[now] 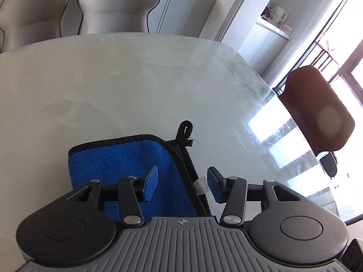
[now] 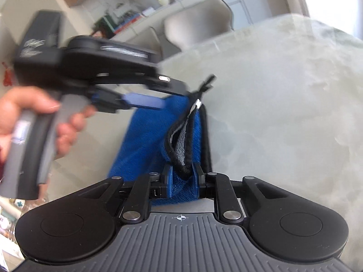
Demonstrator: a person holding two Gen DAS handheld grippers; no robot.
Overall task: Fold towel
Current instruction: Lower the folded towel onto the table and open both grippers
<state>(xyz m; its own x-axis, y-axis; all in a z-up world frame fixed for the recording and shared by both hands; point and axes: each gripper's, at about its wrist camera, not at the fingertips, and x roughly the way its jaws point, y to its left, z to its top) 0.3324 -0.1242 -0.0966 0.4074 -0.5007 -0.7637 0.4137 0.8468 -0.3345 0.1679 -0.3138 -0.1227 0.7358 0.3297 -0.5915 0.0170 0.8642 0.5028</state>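
A blue towel (image 1: 127, 158) with black edging and a black hanging loop (image 1: 186, 128) lies folded on the pale marble table (image 1: 136, 79). My left gripper (image 1: 181, 182) is open and empty just above the towel's right edge, its blue pads (image 1: 149, 182) spread apart. In the right wrist view my right gripper (image 2: 182, 176) is shut on the towel's near edge (image 2: 181, 154), where a grey underside layer bulges up. The towel (image 2: 145, 140) stretches away from it. The left gripper (image 2: 145, 100) appears there too, blurred, held by a hand (image 2: 34, 113) over the towel's far end.
Two beige chairs (image 1: 118, 4) stand behind the table's far edge. A brown chair back (image 1: 317, 111) stands off the table's right edge, by bright windows. Shelves with books and clutter (image 2: 127, 20) line the wall in the right wrist view.
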